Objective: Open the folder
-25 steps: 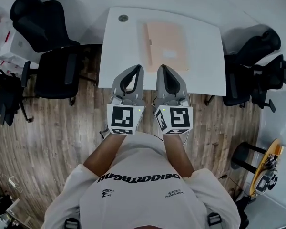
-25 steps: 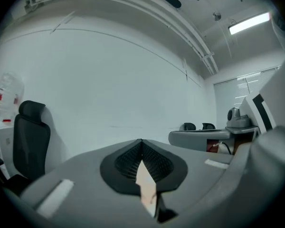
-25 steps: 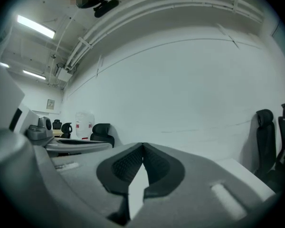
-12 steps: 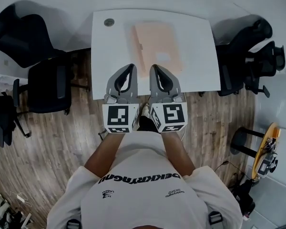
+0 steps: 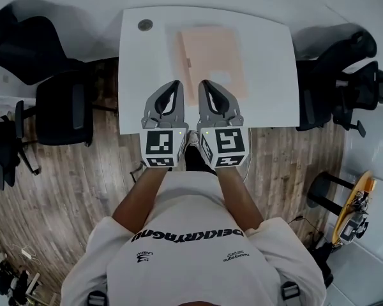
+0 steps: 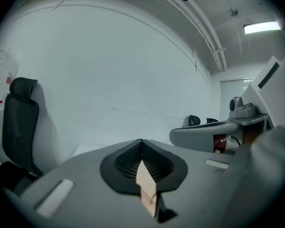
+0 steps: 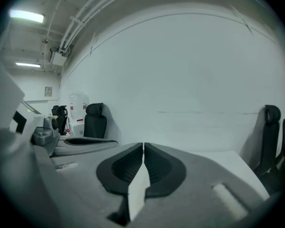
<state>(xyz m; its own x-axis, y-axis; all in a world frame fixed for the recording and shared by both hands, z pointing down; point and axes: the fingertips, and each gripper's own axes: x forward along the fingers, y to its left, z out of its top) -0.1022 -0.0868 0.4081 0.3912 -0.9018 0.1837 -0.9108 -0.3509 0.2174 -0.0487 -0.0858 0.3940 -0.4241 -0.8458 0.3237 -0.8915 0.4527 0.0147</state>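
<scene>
The left gripper [image 5: 179, 83] and the right gripper [image 5: 202, 82] are side by side above the near edge of the white table [image 5: 271, 75]. Each has its jaws closed tip to tip with nothing between them. The peach folder [image 5: 212, 56] lies flat and closed mid-table, towards the far edge. Its near end lies under the gripper tips in the head view. A round grommet [image 5: 145, 25] sits at the far-left corner.

White table [image 5: 268, 75], peach folder [image 5: 212, 59] flat at its middle, small round disc [image 5: 145, 25] near corner
</scene>
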